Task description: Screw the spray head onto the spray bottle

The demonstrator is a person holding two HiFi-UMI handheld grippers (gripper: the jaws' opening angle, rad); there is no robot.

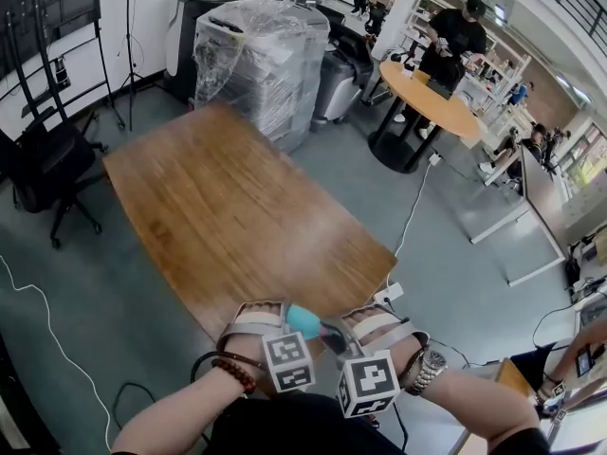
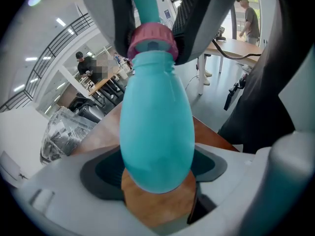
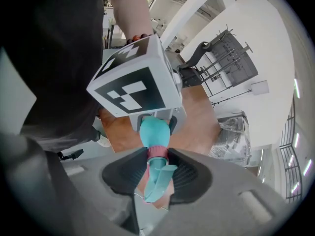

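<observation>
I hold a teal spray bottle (image 1: 303, 320) over the near edge of the wooden table (image 1: 228, 216), between both grippers. In the left gripper view the bottle's rounded body (image 2: 157, 132) fills the jaws of my left gripper (image 2: 157, 176), which is shut on it. The pink collar (image 2: 152, 41) sits on the bottle's neck, with the right gripper's pads clamped around it. In the right gripper view my right gripper (image 3: 157, 173) is shut on the pink collar (image 3: 157, 153) of the teal spray head (image 3: 158, 181). The bottle (image 3: 154, 132) runs away toward the left gripper's marker cube (image 3: 138, 82).
Plastic-wrapped machines (image 1: 261, 60) stand past the table's far end. A black office chair (image 1: 43, 173) is at the left. At the back right a person (image 1: 453, 41) stands at a round wooden table (image 1: 427, 102). Cables lie on the grey floor (image 1: 57, 339).
</observation>
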